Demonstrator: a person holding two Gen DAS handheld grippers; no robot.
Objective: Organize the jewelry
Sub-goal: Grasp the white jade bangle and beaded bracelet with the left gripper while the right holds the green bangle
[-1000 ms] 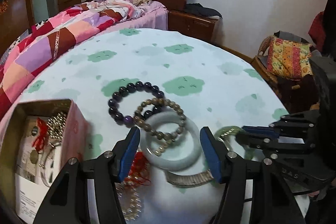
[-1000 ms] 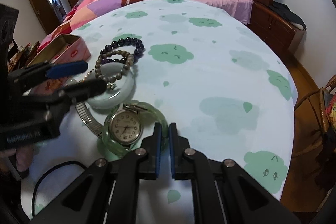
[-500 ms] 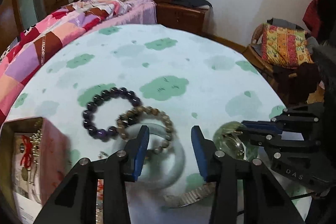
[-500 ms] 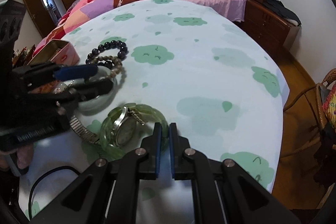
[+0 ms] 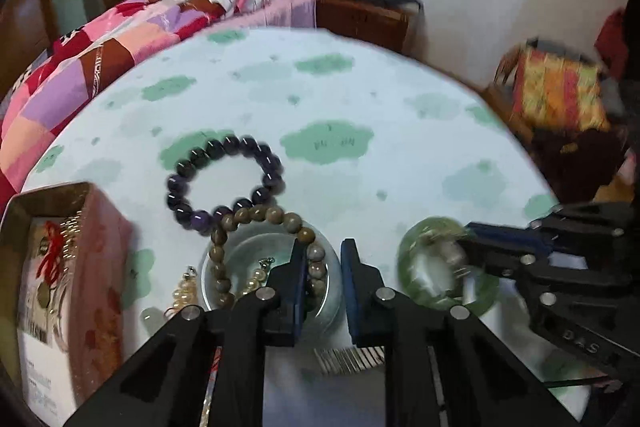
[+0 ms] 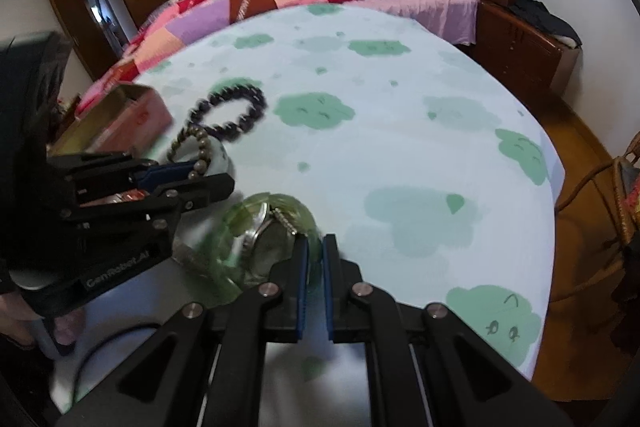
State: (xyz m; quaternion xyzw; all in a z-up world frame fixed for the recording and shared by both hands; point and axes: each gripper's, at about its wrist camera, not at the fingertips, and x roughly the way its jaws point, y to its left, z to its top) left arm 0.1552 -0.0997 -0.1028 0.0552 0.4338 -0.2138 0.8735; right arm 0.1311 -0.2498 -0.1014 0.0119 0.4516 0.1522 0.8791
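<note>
Left tongs (image 5: 323,281) closing from wide spread a second ago, jaws now straddling the pale bangle (image 5: 332,303) rim with the brown beads (image 5: 256,217), near the tabletop's near-left edge beside the box (image 5: 100,251). Grab looks imminent. Right tongs (image 6: 315,281) pinch the green bangle (image 6: 240,219), tilting it up with the watch (image 6: 260,231). Both point steeply down.

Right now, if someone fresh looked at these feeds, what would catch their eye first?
Probably the right gripper clamped on the green bangle, tipped up off the cloud-print tablecloth with a watch inside it. Next, the left gripper closing over the pale bangle and brown bead bracelet, beside the open pink tin.
</note>
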